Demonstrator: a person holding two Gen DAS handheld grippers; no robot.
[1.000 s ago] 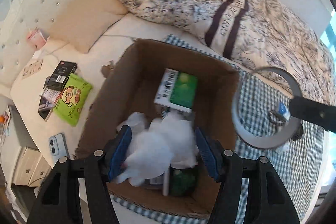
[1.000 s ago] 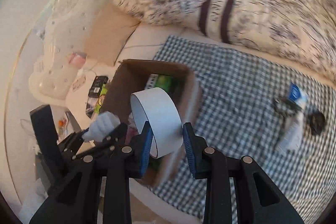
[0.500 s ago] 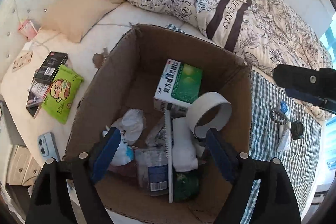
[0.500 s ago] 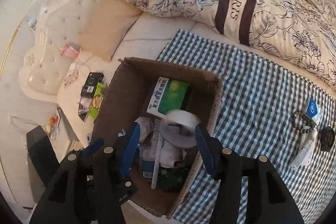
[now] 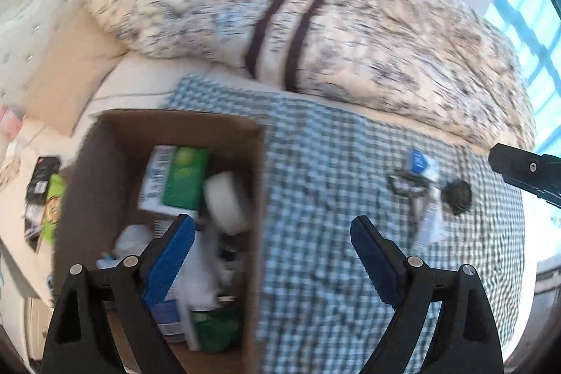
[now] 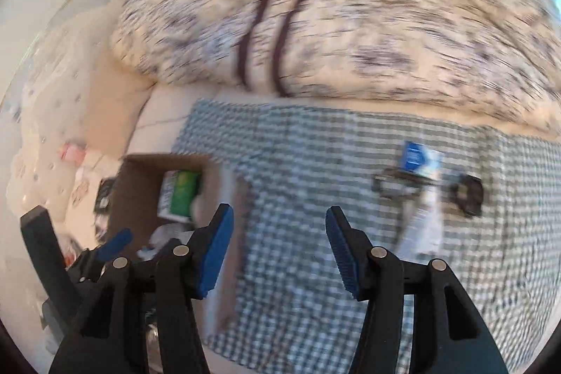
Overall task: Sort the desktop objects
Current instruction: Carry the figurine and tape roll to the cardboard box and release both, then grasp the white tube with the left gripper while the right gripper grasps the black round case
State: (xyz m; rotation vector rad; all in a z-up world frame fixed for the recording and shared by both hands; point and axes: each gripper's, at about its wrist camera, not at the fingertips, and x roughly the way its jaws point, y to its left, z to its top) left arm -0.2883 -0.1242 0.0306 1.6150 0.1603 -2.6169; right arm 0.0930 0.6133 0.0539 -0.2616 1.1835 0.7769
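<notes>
A brown cardboard box (image 5: pixel 259 198) stands at the left of a checked cloth (image 5: pixel 333 170) on a bed. In it lie a green and white carton (image 5: pixel 175 177), a white tape roll (image 5: pixel 228 202) and other items. Further right on the cloth lie a blue and white packet (image 5: pixel 420 162), a white tube (image 5: pixel 429 219), a dark bead string (image 5: pixel 403 183) and a small black object (image 5: pixel 457 193). My left gripper (image 5: pixel 271 255) is open and empty over the box's right wall. My right gripper (image 6: pixel 278 244) is open and empty above the cloth, right of the box (image 6: pixel 140 191). Both views are blurred.
A flowered duvet (image 5: pixel 315 16) with dark stripes lies behind the cloth. A beige pillow (image 5: pixel 66 76) lies at the left. A green pouch (image 5: pixel 52 202) and dark packets lie left of the box on the sheet. The cloth's near edge falls off the bed.
The left gripper let go of the white wad and the right gripper let go of the tape roll into the box. Both opened and swung right toward the cloth.
</notes>
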